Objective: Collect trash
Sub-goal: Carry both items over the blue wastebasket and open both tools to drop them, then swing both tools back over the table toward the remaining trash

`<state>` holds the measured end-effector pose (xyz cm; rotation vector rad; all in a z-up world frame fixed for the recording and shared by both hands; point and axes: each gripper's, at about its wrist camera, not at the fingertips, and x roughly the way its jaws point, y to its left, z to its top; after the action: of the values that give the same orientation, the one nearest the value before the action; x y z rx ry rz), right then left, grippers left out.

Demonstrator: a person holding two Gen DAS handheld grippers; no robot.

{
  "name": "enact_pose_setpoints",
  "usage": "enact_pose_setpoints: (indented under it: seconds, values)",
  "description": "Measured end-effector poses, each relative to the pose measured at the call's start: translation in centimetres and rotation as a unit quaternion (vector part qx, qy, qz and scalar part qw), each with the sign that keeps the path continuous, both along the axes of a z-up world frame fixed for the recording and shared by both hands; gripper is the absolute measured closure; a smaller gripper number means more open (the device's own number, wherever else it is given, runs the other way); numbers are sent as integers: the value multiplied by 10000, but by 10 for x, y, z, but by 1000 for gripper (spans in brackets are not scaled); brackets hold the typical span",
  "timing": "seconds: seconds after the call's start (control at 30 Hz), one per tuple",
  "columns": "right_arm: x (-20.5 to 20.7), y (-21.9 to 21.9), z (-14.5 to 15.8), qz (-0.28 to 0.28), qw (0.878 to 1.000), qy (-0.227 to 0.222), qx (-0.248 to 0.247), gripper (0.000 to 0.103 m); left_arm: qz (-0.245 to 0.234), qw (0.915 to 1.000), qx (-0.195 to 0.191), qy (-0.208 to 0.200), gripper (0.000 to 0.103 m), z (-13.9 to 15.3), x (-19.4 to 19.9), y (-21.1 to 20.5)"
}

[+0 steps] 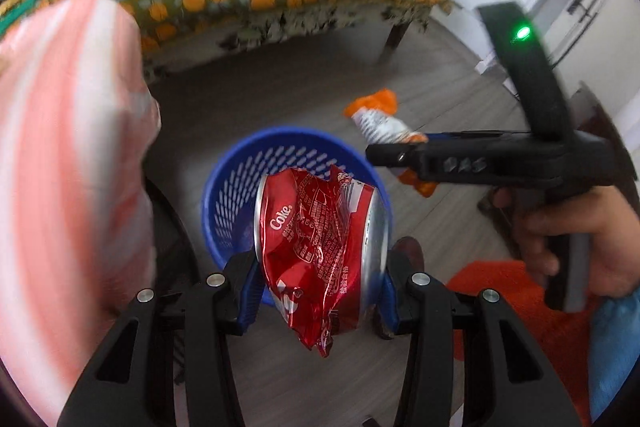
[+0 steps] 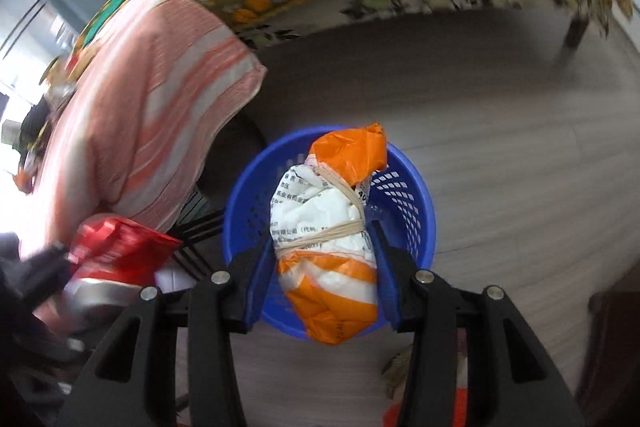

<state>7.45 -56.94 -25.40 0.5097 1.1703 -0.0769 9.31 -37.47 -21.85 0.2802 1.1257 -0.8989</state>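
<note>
Partly blurred striped cloth [image 1: 68,155], cropped.

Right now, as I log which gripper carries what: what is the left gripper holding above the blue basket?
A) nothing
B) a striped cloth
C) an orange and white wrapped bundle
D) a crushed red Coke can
D: in the left wrist view the left gripper has its fingers closed on the crushed red Coke can, with the blue basket below it.
</note>
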Motion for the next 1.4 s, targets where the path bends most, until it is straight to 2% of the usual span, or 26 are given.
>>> enact_pose_setpoints:
  seconds: [0.13, 0.23, 0.33, 0.37, 0.43, 0.5, 0.63, 0.73, 0.8, 0.93, 1.1, 1.23, 1.4]
  values:
    - [10, -17, -27, -240, 9987, 166, 415, 58, 61, 9997, 216, 76, 57, -32, 7, -25]
    - [17, -27, -43, -476, 9968, 203, 606, 56, -10, 9993, 376, -77, 56, -50, 10, -42]
    - [19, -41, -55, -741, 9935, 217, 838, 33, -35, 9989, 400, -231, 52, -66, 14, -51]
    - [19, -45, -57, -796, 9929, 199, 862, 33, -23, 9988, 398, -289, 41, -72, 18, -54]
    - [18, -53, -56, -909, 9918, 117, 889, 33, 77, 9984, 407, -377, 29, -79, 25, -59]
    - [11, -63, -49, -1080, 9900, -28, 904, 33, 192, 9982, 444, -364, 28, -82, 33, -61]
    - [-1, -78, -28, -1484, 9861, -286, 687, 32, 229, 9989, 237, -335, 27, -61, 30, -55]
    - [-11, -80, -3, -1693, 9841, -466, 284, 25, 234, 9995, -121, -200, 27, -27, 14, -33]
    - [-14, -70, 19, -1631, 9846, -619, -61, 22, 288, 9987, -413, -9, 27, -2, 2, -7]
    - [-13, -11, 69, -1001, 9848, -1092, -908, 21, 535, 9959, -728, 95, 25, 43, -13, 57]
    - [-6, 115, 111, 287, 9767, -1686, -1297, 21, 1249, 9891, -482, -612, 25, 71, -13, 162]
    - [10, 220, 126, 1301, 9641, -1942, -1261, 21, 2125, 9713, -153, -1062, 25, 81, -1, 252]
    - [49, 321, 133, 2020, 9508, -2042, -1164, 21, 3026, 9421, 128, -1441, 25, 81, 32, 330]
